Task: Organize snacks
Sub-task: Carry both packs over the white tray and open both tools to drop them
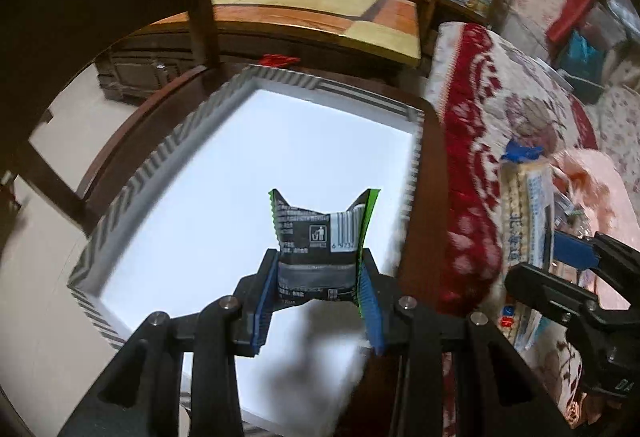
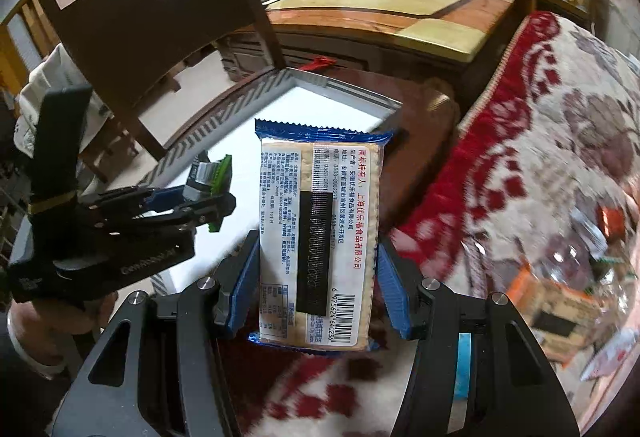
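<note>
My left gripper is shut on a small black and green snack packet and holds it above the white box with a striped grey rim. The same gripper and packet show at the left of the right wrist view. My right gripper is shut on a blue-edged cracker pack and holds it above the red and cream blanket, right of the box. The right gripper with its cracker pack also shows at the right of the left wrist view.
The box sits on a dark wooden chair seat with its back at the far left. More snack packs lie blurred on the blanket at the right. A wooden bed frame stands behind.
</note>
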Motion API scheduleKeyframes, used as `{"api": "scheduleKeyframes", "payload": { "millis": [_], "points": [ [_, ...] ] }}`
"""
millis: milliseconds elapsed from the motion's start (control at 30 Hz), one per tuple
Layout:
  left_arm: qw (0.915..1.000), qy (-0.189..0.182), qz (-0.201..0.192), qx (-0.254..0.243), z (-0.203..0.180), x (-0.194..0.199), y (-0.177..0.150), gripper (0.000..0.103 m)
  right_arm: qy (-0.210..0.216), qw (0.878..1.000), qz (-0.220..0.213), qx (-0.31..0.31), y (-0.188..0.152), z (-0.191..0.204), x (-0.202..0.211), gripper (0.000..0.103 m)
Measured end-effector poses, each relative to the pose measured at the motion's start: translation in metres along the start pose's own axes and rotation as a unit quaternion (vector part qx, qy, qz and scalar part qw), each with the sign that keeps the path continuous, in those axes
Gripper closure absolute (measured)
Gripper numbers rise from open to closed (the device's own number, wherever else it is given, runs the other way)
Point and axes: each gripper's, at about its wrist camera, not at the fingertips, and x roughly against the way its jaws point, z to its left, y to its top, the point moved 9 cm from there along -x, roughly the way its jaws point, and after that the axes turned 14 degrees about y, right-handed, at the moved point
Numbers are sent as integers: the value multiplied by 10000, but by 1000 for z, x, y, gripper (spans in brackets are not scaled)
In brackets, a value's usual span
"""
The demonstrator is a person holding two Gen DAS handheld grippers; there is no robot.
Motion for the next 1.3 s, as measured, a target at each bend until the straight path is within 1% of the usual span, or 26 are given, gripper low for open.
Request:
{"api": "scheduleKeyframes", "payload": {
  "millis": [200, 367, 467, 667, 833, 967, 1100, 1200, 1300],
  "points": [
    [9994, 208, 171, 210, 27, -18, 7, 62, 161, 9998, 38, 98, 26, 17, -26, 48],
    [9982, 360, 295, 387, 45, -30, 9, 62, 357, 9993, 74, -43, 44, 24, -53, 48],
    [9973, 422, 372, 471, 55, -37, 8, 62, 404, 9991, 154, -43, 50, 28, -68, 48],
    [9957, 531, 492, 585, 67, -48, 6, 62, 474, 9982, 353, -97, 50, 31, -95, 48],
    [9951, 546, 572, 594, 69, -57, 5, 62, 499, 9975, 481, -150, 52, 28, -111, 48],
    [9944, 566, 639, 622, 70, -63, 4, 62, 408, 9971, 637, -82, 49, 27, -126, 49],
    [9941, 590, 673, 607, 69, -66, 3, 62, 361, 9963, 763, -159, 45, 23, -138, 49],
    [9933, 668, 706, 634, 71, -70, 2, 62, 332, 9963, 776, -129, 44, 24, -142, 49],
    [9918, 684, 797, 734, 76, -73, -2, 59, 356, 9957, 833, -170, 43, 27, -148, 49]
  ]
}}
